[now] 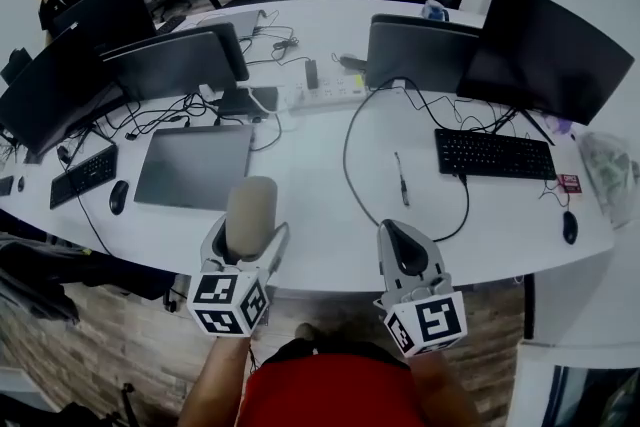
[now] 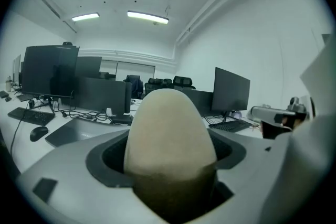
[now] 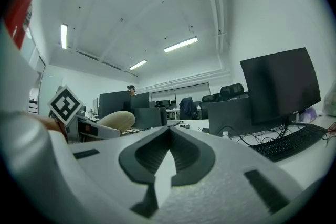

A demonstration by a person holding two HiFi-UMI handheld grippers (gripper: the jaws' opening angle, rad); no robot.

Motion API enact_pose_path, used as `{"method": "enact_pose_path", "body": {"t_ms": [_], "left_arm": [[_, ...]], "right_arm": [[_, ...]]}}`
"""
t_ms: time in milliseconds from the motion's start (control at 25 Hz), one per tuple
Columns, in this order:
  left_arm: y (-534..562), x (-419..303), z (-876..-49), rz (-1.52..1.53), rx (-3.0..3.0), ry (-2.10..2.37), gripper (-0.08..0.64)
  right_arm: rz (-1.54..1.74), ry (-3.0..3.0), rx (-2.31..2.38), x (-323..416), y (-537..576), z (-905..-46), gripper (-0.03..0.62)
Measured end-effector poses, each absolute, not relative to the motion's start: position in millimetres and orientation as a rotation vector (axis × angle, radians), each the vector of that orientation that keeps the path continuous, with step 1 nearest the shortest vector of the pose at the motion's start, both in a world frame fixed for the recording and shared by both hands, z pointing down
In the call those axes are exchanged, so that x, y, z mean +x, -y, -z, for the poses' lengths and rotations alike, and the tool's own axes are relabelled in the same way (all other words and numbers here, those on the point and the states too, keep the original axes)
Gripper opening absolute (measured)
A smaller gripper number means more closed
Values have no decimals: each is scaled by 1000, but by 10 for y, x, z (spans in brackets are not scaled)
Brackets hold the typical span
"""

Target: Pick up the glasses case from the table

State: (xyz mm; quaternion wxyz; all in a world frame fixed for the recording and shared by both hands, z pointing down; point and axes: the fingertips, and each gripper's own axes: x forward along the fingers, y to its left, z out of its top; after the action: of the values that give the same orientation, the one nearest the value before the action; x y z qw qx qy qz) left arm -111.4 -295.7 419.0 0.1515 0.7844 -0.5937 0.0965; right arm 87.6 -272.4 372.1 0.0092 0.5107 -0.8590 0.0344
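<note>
A beige oval glasses case point(image 1: 250, 215) stands lengthwise between the jaws of my left gripper point(image 1: 247, 237), which is shut on it and holds it above the near edge of the white table point(image 1: 330, 245). In the left gripper view the glasses case point(image 2: 169, 139) fills the middle, rising out of the grey jaws. My right gripper point(image 1: 403, 247) hovers to the right at about the same height, shut, with nothing between its jaws. From the right gripper view, the case point(image 3: 115, 121) and the left gripper's marker cube point(image 3: 65, 104) show at the left.
On the table lie a grey laptop point(image 1: 193, 165), a black keyboard point(image 1: 494, 155) with a mouse point(image 1: 569, 227), a pen point(image 1: 401, 180), a looping black cable point(image 1: 350, 155) and several monitors point(image 1: 545, 50). A second keyboard point(image 1: 82, 177) and mouse point(image 1: 118, 197) lie at the left.
</note>
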Motion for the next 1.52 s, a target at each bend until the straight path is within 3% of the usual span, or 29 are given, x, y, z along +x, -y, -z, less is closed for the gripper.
{"method": "enact_pose_path", "body": {"t_ms": [1520], "left_arm": [[2559,-1204,-3880,-148,2347,1676,413]], "right_arm": [[-14,2660,1583,610,2411,-3641,5]]}}
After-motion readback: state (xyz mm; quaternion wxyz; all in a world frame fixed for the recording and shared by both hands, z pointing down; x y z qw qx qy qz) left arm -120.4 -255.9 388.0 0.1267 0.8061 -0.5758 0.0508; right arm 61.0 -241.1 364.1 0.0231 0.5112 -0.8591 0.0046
